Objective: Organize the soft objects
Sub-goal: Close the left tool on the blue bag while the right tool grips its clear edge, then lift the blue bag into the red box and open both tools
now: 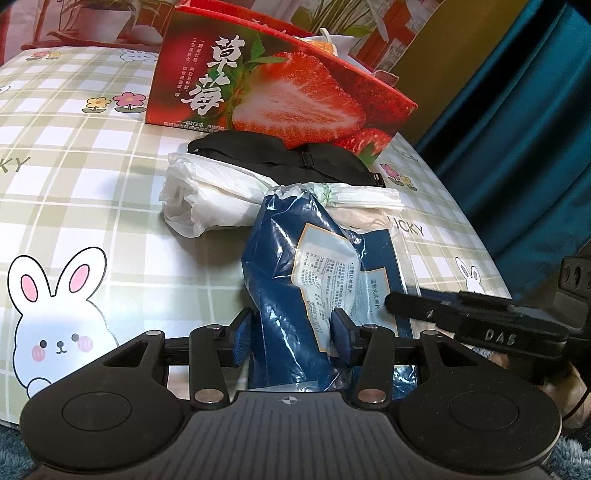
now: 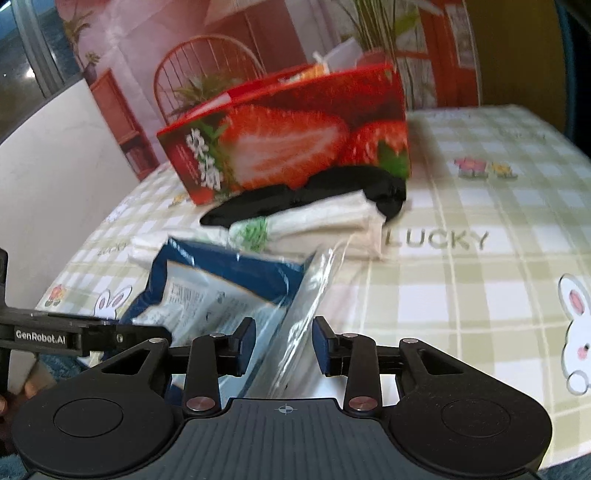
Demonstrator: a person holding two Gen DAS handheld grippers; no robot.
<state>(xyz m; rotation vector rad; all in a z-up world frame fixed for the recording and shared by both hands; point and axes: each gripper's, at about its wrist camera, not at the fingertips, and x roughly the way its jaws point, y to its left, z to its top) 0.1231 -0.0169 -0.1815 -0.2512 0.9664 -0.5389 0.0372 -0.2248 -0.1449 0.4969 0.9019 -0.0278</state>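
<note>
The worktop [image 1: 92,177] wears a green and white checked cloth with bunnies, flowers and the word LUCKY. A blue carpet shows at the near edge. A teal curtain [image 1: 517,122] hangs at one side, and behind is a backdrop [image 2: 229,33] with a picture of a red chair and plants.

The left gripper [image 1: 291,336] has its jaws closed on a blue packet [image 1: 295,266], which stands up between them. The right gripper [image 2: 283,345] has its jaws partly open around the edge of a clear bag [image 2: 306,295], not pinching it.

Just behind lie a white plastic bag [image 1: 214,195] and a black eye mask [image 1: 280,158], touching. A red strawberry box [image 1: 273,85] stands behind them.
</note>
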